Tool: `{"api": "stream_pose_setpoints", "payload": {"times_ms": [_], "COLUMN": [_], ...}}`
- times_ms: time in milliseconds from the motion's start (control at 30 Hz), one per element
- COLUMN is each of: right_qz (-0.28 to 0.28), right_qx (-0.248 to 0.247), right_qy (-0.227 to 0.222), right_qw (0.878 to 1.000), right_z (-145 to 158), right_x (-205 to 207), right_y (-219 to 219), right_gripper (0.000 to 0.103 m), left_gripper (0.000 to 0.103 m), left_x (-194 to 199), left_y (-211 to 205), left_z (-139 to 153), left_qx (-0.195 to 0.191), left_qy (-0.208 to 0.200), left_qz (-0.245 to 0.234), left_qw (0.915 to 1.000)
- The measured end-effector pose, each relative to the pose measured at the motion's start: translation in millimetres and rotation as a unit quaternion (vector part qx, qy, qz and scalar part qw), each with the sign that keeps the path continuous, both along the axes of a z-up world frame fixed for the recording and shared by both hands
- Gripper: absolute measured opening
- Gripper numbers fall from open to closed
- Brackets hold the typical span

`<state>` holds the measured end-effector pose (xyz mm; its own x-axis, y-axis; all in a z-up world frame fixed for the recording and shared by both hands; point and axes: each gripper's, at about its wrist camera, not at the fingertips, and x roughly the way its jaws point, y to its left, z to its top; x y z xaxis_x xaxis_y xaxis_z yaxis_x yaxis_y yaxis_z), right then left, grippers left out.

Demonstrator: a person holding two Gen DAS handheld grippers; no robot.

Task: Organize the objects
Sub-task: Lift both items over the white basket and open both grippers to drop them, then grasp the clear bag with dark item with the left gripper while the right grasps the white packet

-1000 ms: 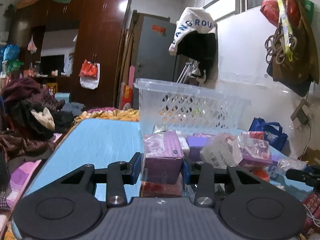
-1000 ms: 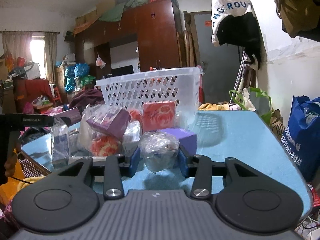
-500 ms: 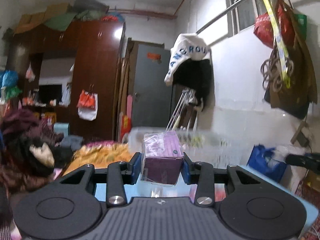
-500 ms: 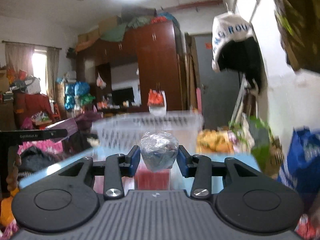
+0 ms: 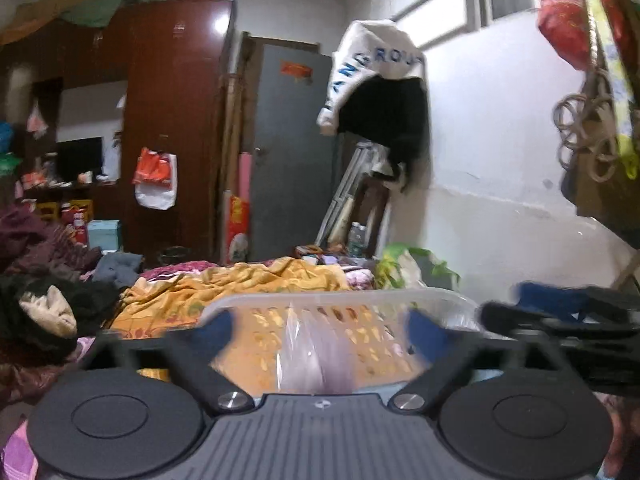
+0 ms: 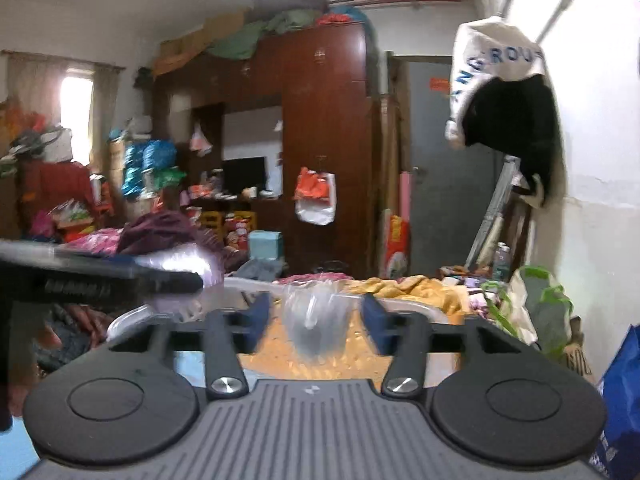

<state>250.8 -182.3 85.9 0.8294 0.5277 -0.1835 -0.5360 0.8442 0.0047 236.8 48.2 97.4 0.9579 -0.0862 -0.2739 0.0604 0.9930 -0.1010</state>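
Above the clear plastic basket (image 5: pixel 340 299), my left gripper (image 5: pixel 320 330) is opening wide. The purple box in plastic wrap (image 5: pixel 316 364) is a blur between its fingers, touching neither pad, low inside the basket. My right gripper (image 6: pixel 316 316) is also opening over the basket's rim (image 6: pixel 404 305). A clear-wrapped dark bundle (image 6: pixel 316 326) hangs between its blue pads, with a gap on each side. Each view shows the other gripper: the right one (image 5: pixel 560 320) at the right edge, the left one (image 6: pixel 100 280) at the left.
Beyond the basket lie an orange blanket (image 5: pixel 240 284) and piles of clothes (image 5: pixel 44 312). A brown wardrobe (image 5: pixel 172 120) and a grey door (image 5: pixel 296 152) stand behind. Bags hang on the white wall (image 5: pixel 592 120) at right. A blue bag (image 6: pixel 620 400) sits low right.
Both grippers rose from the table and moved forward over the basket. Their jaws spread apart, letting go of the purple box and the wrapped bundle.
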Motion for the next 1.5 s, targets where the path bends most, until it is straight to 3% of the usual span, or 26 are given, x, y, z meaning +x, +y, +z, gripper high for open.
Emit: {"api": "stream_pose_setpoints", "payload": {"times_ms": [67,167,300,533,633,800,933,1033,1100,1267,1500], "right_qz": [-0.006,0.003,0.006,-0.005,-0.015,0.019,0.058,0.072,0.069,0.061,0.062], "right_qx": [0.015,0.024,0.029,0.034,0.053,0.060,0.030,0.006,0.002,-0.014,-0.018], "right_qy": [-0.023,-0.029,-0.001,0.009,0.017,0.018,0.015,0.024,0.027,-0.010,-0.014], "right_qw": [1.000,0.999,1.000,0.999,0.998,0.998,0.998,0.997,0.997,0.998,0.998], "right_z": [-2,-3,-22,-78,-91,-95,-109,-122,-128,-136,-145], "right_x": [-14,-40,-83,-142,-149,-172,-191,-186,-182,-186,-186], "right_y": [-8,-25,-54,-88,-95,-92,-64,-47,-41,-30,-28], "right_gripper": [0.102,0.103,0.103,0.103,0.103,0.103,0.101,0.096,0.091,0.091,0.085], "left_gripper": [0.103,0.103,0.103,0.102,0.099,0.097,0.080,0.078,0.078,0.078,0.075], "left_x": [-7,-26,-86,-194,-214,-229,-224,-219,-218,-222,-225], "left_y": [5,13,18,16,12,-13,-22,-17,-17,-22,-33], "left_z": [-6,-12,-23,-72,-89,-101,-109,-120,-123,-132,-136], "left_qx": [-0.006,-0.010,0.031,0.026,-0.008,0.009,0.012,0.000,-0.001,0.006,0.027], "left_qy": [-0.004,-0.004,-0.029,-0.042,-0.025,-0.012,0.000,0.020,0.016,-0.003,-0.020], "left_qz": [-0.015,-0.022,-0.006,-0.014,-0.019,-0.042,-0.051,-0.058,-0.058,-0.055,-0.054], "left_qw": [0.9999,0.9997,0.9991,0.9987,0.9995,0.9990,0.9986,0.9981,0.9982,0.9985,0.9980]}}
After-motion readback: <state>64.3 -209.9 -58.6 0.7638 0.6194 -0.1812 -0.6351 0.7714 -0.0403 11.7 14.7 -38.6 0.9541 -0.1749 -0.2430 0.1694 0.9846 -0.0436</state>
